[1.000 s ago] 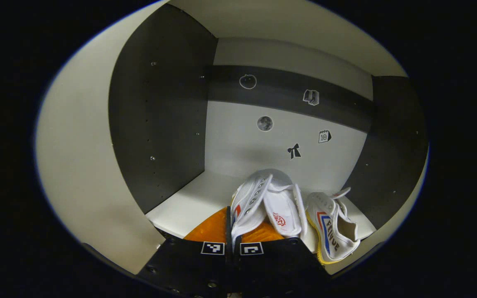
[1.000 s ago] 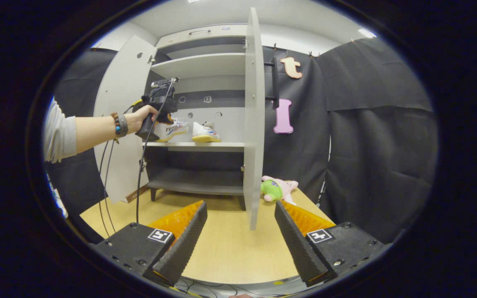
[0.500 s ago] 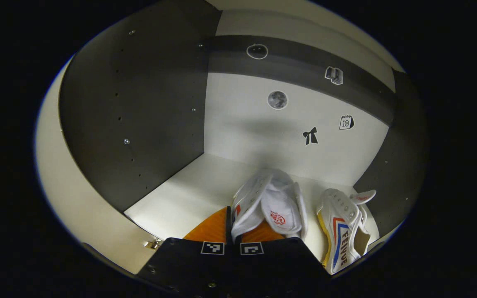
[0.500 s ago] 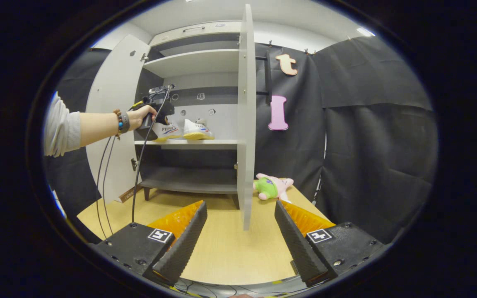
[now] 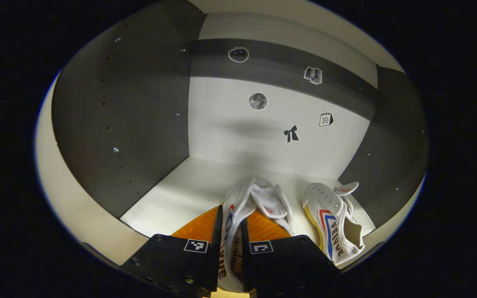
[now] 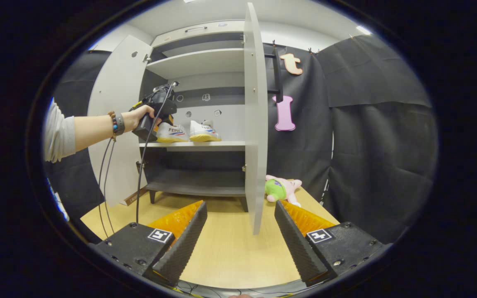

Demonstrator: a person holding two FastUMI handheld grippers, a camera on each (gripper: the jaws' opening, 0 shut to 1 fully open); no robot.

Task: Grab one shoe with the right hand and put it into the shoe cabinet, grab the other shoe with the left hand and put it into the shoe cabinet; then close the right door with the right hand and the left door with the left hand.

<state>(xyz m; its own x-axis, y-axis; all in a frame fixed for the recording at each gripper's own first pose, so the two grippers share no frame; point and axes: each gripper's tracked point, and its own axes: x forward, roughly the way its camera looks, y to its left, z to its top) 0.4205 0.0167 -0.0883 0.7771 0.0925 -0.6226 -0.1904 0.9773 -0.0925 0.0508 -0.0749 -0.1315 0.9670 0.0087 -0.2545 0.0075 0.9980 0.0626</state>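
White shoe (image 5: 238,215) pinched in left tongs (image 5: 230,248) on cabinet shelf (image 5: 180,198); right tongs (image 6: 240,231) spread wide, holding nothing

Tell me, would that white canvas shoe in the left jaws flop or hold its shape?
The shoe probably flops a bit: its tongue and upper look folded where the jaws pinch it. Likely light, since a thin side grip carries it. The flat sole should sit steady on the shelf.
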